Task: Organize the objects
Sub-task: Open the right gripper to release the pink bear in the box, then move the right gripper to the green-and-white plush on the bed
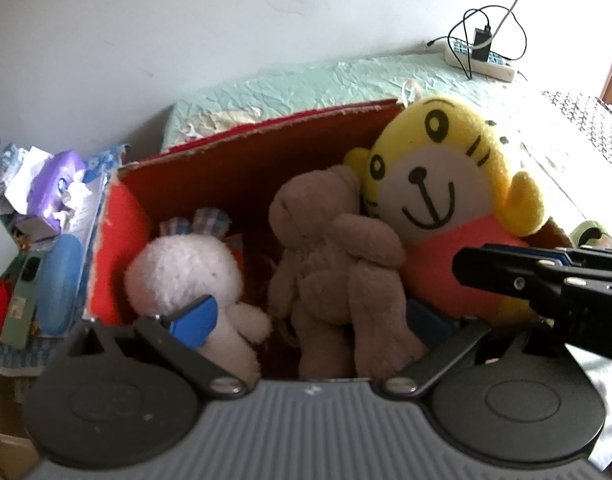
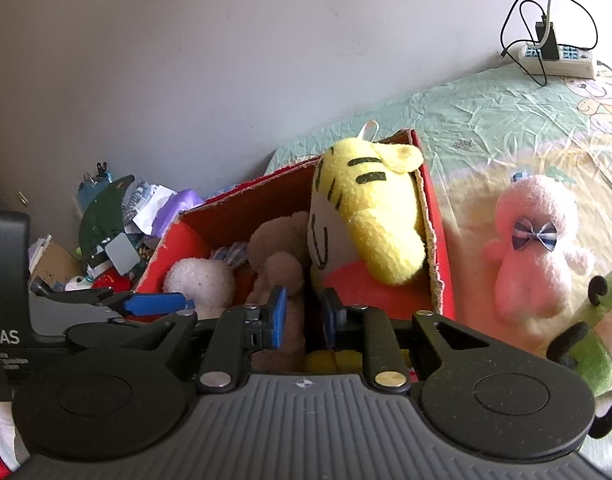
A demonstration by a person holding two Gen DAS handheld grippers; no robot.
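A red cardboard box [image 1: 241,152] [image 2: 440,248] stands on the bed and holds a white plush bunny [image 1: 189,272] [image 2: 199,280], a brown teddy bear [image 1: 334,248] [image 2: 277,248] and a yellow tiger plush [image 1: 446,184] [image 2: 370,224]. My left gripper [image 1: 314,320] is open, its blue pads on either side of the bear's legs, not pressing them. My right gripper [image 2: 301,316] is nearly closed with a narrow gap, over the box's near edge by the bear; it grips nothing that I can see. It also shows in the left wrist view [image 1: 546,280].
A pink plush with a bow [image 2: 538,248] and a green plush [image 2: 594,320] lie on the bed to the right of the box. A power strip with cables [image 1: 482,56] [image 2: 558,56] lies at the far wall. Clutter [image 1: 45,220] is piled left of the box.
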